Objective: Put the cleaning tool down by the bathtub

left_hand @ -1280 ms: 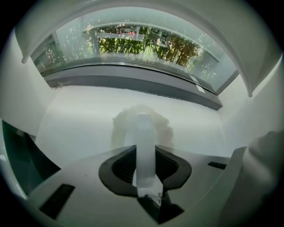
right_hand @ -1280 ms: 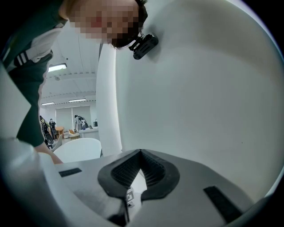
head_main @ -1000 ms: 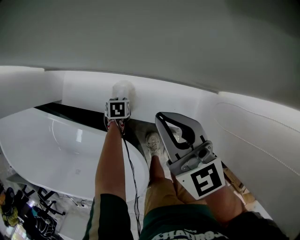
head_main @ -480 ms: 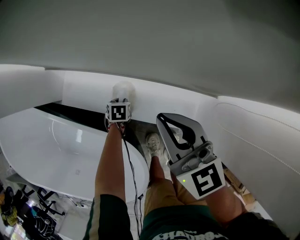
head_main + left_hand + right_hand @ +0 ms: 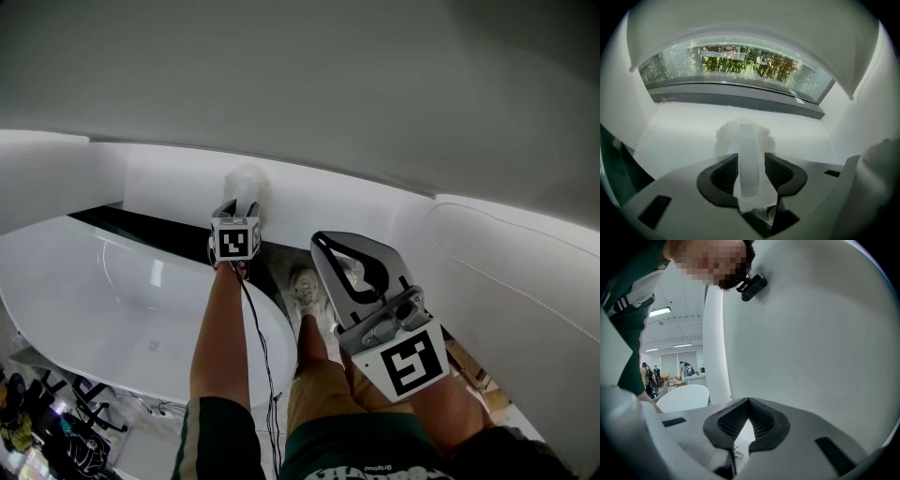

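The cleaning tool is a white fluffy duster (image 5: 247,181) on a pale translucent handle (image 5: 749,154). Its head rests against the white wall panel beside the bathtub (image 5: 84,291). My left gripper (image 5: 236,208) is just below the head, and its jaws are opening. In the left gripper view the handle lies between the left gripper's (image 5: 751,158) dark ribbed pads, with a thin gap showing at the right pad. My right gripper (image 5: 323,240) is held up near my body at the lower right. Its tips (image 5: 749,401) meet with nothing between them.
A dark strip of floor (image 5: 141,225) runs between the tub and the wall panel (image 5: 319,202). A person's shoe (image 5: 305,284) stands on it by the tub's end. A black cable (image 5: 259,328) hangs along the left arm. A curved white wall (image 5: 506,262) rises at the right.
The left gripper has drawn back a little toward me, and its jaws have spread apart around the handle. The duster head stays at the wall. The right gripper has barely moved.
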### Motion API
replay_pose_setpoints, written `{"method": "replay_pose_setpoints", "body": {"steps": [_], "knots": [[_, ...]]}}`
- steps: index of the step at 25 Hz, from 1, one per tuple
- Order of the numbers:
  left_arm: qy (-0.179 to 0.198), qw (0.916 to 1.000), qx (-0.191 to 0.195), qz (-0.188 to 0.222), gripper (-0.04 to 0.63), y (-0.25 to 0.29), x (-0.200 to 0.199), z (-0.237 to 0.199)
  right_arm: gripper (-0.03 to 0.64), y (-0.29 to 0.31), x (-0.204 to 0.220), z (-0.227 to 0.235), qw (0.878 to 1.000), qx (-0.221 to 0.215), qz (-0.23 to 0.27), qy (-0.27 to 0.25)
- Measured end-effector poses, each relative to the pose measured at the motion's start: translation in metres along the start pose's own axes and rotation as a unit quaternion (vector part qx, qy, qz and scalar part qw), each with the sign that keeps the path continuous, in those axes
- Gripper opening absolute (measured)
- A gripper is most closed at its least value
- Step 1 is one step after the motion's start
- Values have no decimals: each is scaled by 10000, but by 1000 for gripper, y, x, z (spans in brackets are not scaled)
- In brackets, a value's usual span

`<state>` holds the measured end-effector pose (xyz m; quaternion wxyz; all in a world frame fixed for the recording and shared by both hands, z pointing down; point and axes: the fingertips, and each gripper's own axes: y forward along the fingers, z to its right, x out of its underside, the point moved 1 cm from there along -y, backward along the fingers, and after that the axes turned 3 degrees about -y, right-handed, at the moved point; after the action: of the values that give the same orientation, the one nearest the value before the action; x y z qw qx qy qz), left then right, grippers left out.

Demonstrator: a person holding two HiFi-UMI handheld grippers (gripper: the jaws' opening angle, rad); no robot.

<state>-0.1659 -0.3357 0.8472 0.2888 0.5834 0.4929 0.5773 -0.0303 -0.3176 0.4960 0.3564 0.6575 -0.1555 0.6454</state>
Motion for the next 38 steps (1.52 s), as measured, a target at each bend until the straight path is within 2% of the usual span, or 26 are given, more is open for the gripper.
{"method": "replay_pose_setpoints", "body": {"steps": [3,7,16,28,33,38], "knots": [[15,9998,-93,153,184,-8,-5,-3,15,0,1,0,10000,-29,-16,-22],[27,9997,-208,131,183,-16,-3,-10,15,1,2,-2,10000,-33,-14,0],[114,9991,-169,368,183,-42,-12,-2,15,0,-1,-3,9999,17,37,102],[162,9937,-18,1105,182,-132,-39,36,15,-29,-30,-8,10000,87,-28,1],[322,9889,42,1450,183,-181,-58,60,15,-41,-56,-9,9998,68,109,-131],[451,9837,28,1742,181,-229,-72,71,16,-52,-88,-17,9995,86,297,-13]]}}
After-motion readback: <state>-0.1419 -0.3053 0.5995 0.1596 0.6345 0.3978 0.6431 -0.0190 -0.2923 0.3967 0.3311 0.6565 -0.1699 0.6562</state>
